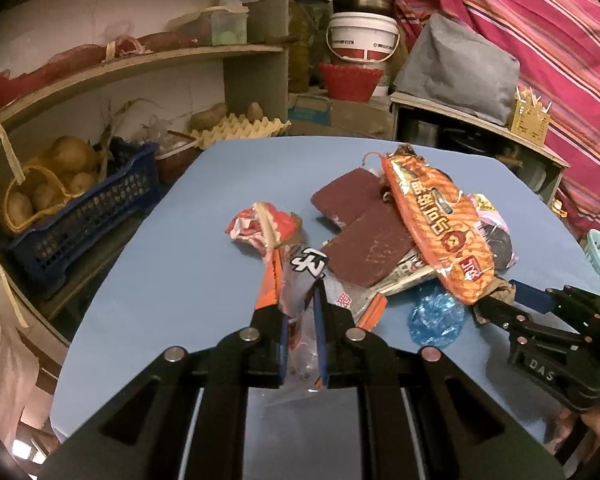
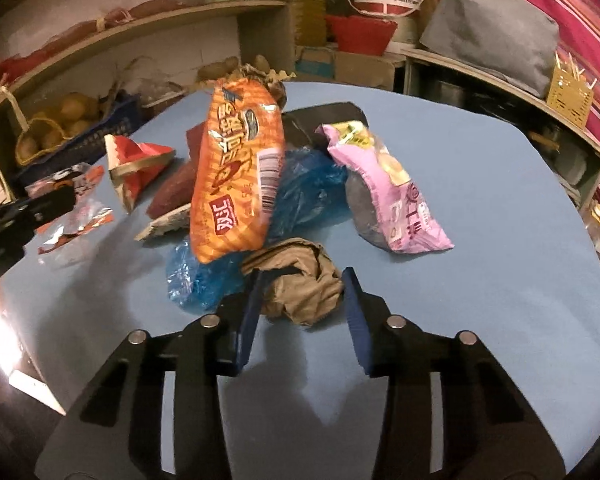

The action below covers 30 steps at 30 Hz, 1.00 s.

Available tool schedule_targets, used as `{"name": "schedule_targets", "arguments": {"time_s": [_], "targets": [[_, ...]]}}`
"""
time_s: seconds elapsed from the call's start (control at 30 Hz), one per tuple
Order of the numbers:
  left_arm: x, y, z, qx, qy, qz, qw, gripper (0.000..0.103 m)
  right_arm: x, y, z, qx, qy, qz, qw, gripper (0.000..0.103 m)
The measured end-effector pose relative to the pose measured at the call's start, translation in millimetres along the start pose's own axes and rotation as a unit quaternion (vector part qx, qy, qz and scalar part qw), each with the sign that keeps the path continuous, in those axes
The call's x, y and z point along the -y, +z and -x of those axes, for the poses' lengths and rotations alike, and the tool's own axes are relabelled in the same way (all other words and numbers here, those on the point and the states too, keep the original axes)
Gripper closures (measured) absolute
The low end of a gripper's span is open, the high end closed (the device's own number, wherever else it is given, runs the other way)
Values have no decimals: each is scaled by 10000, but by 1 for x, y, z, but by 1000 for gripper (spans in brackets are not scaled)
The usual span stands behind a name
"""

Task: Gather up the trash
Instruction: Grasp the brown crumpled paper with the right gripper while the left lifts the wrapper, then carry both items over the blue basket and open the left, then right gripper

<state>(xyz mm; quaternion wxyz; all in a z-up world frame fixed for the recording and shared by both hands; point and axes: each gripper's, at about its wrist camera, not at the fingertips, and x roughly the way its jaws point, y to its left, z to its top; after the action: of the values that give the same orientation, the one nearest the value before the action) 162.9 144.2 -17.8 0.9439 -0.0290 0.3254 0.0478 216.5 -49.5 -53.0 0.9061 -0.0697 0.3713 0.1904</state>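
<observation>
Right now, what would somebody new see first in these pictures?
Probably the big orange snack bag, propped up in the middle of the trash pile on the blue table. Next, the pink wrapper lying to its right. Closest, the right gripper is around a crumpled brown paper wad, and the left gripper pinches a clear plastic wrapper.

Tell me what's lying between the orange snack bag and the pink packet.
Crumpled blue plastic film fills the gap between orange snack bag and pink packet, seen in the right wrist view.

Cluttered wooden shelves (image 1: pixel 140 60) and a striped pink curtain (image 1: pixel 540 40) surround the blue table (image 1: pixel 160 280).
</observation>
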Motion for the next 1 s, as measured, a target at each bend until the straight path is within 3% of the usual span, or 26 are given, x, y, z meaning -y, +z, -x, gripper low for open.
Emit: {"name": "schedule_targets", "arguments": {"time_s": [0.07, 0.27, 0.43, 0.73, 1.0], "targets": [[7, 3, 1, 13, -32, -18, 10000, 92, 8, -1, 8, 38, 66, -75, 9999, 74], [46, 19, 7, 226, -175, -254, 9993, 92, 51, 1, 37, 290, 69, -283, 9992, 75], [65, 31, 10, 276, -319, -99, 9991, 92, 89, 0, 58, 484, -105, -433, 9978, 75], [143, 47, 10, 427, -773, -354, 9955, 92, 187, -5, 110, 915, -747, -1036, 9876, 75], [245, 59, 10, 585, -1391, -790, 9854, 92, 285, -28, 160, 1081, -1475, -1539, 9710, 75]]}}
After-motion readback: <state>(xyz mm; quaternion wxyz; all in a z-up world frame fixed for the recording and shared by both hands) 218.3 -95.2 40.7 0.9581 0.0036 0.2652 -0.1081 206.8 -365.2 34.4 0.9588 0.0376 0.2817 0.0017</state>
